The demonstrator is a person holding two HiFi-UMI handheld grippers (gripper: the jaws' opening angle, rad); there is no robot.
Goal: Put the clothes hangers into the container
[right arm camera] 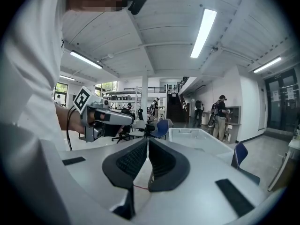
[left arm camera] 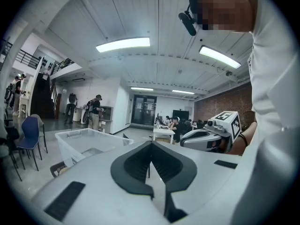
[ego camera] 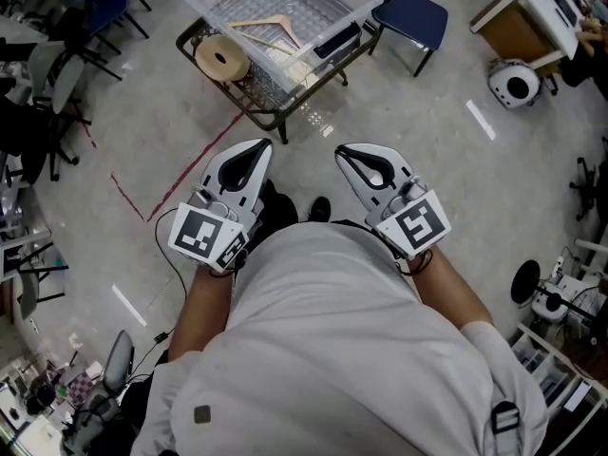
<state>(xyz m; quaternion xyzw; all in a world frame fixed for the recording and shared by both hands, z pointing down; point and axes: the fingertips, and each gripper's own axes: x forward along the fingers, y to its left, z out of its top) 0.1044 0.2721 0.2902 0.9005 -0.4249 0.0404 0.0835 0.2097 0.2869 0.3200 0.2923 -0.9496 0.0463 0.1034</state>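
A clear plastic container [ego camera: 353, 12] stands on a wire cart [ego camera: 275, 103] ahead of me, and a wooden clothes hanger [ego camera: 269, 28] lies inside it. My left gripper [ego camera: 260, 145] and right gripper [ego camera: 343, 150] are held side by side in front of my chest, well short of the cart. Both are shut with nothing between the pads. In the left gripper view the left gripper [left arm camera: 151, 143] points past the container [left arm camera: 89, 142], with the right gripper [left arm camera: 211, 135] beside it. The right gripper [right arm camera: 146, 139] in its own view faces the container [right arm camera: 197, 137].
A roll of tape [ego camera: 222, 59] sits on the cart's left end. A blue chair [ego camera: 413, 12] stands right of the cart, and a round white device [ego camera: 514, 84] lies further right. Office chairs and cluttered desks line the left side. Red tape lines [ego camera: 180, 183] mark the floor.
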